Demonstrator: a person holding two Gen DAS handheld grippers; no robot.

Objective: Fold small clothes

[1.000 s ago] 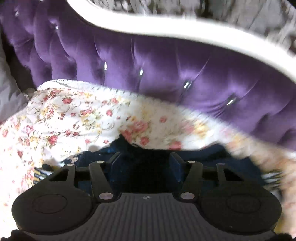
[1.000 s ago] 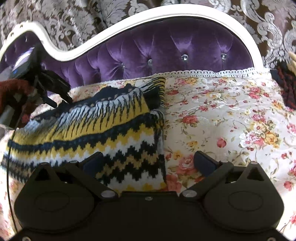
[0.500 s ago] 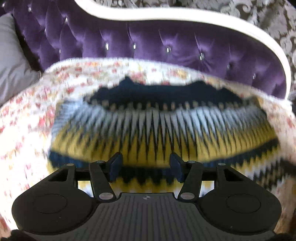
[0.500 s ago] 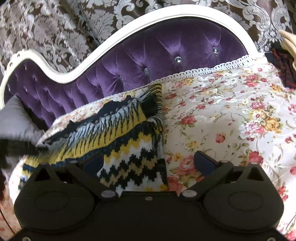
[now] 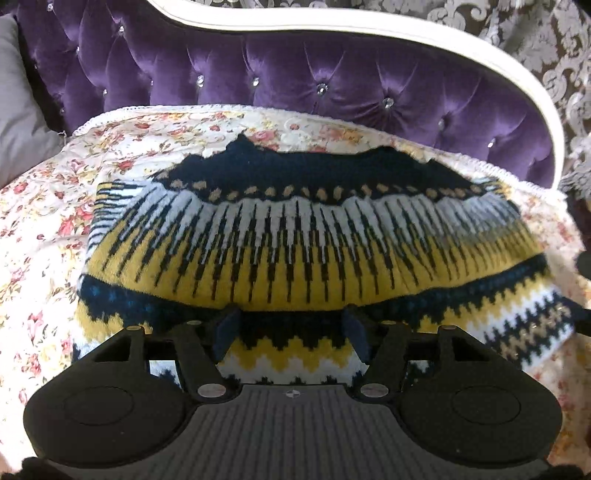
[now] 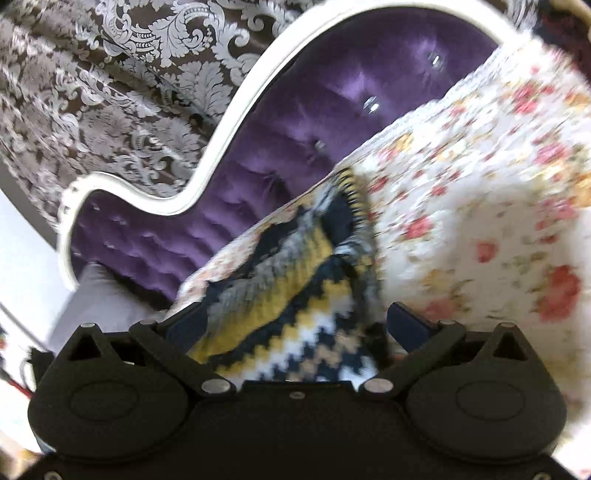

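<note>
A knitted sweater [image 5: 295, 251] in navy, white and yellow zigzag bands lies folded on the floral bedspread [image 5: 48, 206]. In the left wrist view my left gripper [image 5: 291, 330] hovers over its near zigzag edge. The jaws are opening, and the pads do not press on the knit that shows in the gap. In the right wrist view, which is tilted and blurred, my right gripper [image 6: 297, 323] stands wide open over the sweater's [image 6: 280, 295] right corner, with the knit showing between its fingers.
A purple tufted headboard [image 5: 332, 81] with a white curved frame [image 5: 369, 29] rises behind the bedspread. A grey pillow [image 5: 18, 110] lies at the left. Patterned brown wallpaper [image 6: 110, 92] is behind. More floral bedspread [image 6: 480, 203] stretches right of the sweater.
My left gripper drew back from the navy top part to the sweater's near edge, and its jaws widened slightly. The right gripper rolled and shifted over the sweater's right corner.
</note>
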